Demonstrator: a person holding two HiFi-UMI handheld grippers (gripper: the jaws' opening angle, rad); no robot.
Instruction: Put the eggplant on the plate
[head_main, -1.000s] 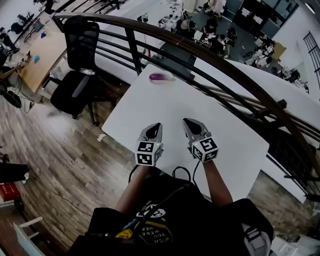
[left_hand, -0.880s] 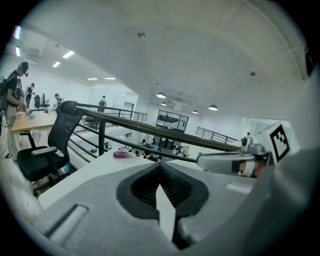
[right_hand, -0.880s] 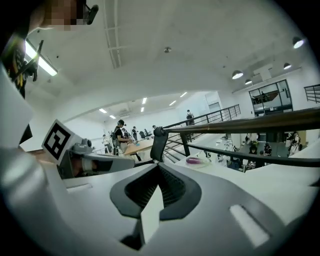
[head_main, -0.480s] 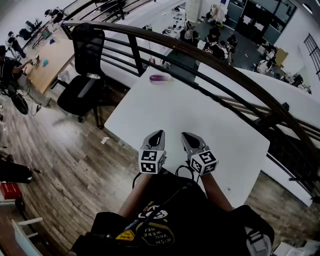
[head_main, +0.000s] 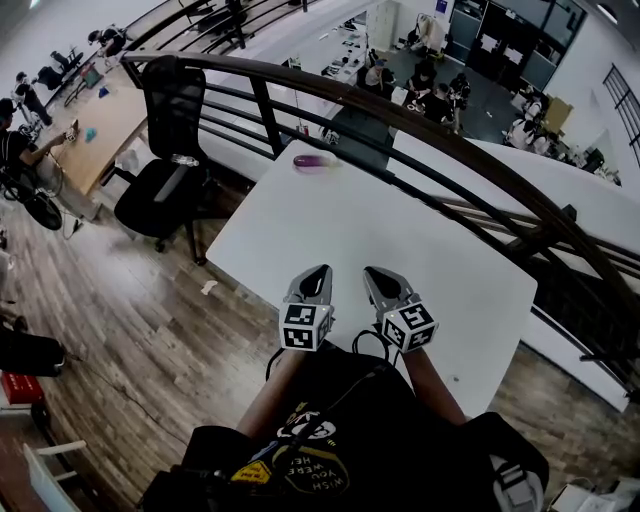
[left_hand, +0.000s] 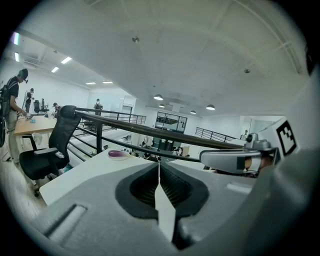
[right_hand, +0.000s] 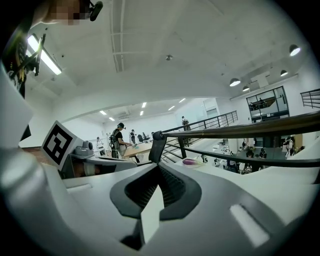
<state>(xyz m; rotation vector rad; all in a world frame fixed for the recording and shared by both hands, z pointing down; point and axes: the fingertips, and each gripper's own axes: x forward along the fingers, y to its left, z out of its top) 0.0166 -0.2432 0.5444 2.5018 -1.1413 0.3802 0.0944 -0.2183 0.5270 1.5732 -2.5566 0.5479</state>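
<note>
In the head view, a white table (head_main: 380, 215) is standing beside a dark curved railing (head_main: 470, 140), and a black office chair (head_main: 165, 160) is sitting on the wooden floor off the table's left side. The purple eggplant (head_main: 310, 160) is lying on a pale shallow plate (head_main: 338, 162) at the table's far corner, close to the railing. The left hand-held gripper (head_main: 322, 271) and the right hand-held gripper (head_main: 371, 271) are being held side by side over the table's near edge, both pointing towards the far side and well apart from the eggplant.

In the left gripper view, the left hand-held gripper's jaws are pressing together with only a thin seam between them, and they are holding nothing. The eggplant is showing far off to the left of the jaws on its plate, with the right hand-held gripper alongside at the right.

In the right gripper view, the right hand-held gripper's jaws are likewise meeting, gripping nothing. The eggplant and plate are showing small beyond them, slightly to the right, in front of the railing.
</note>
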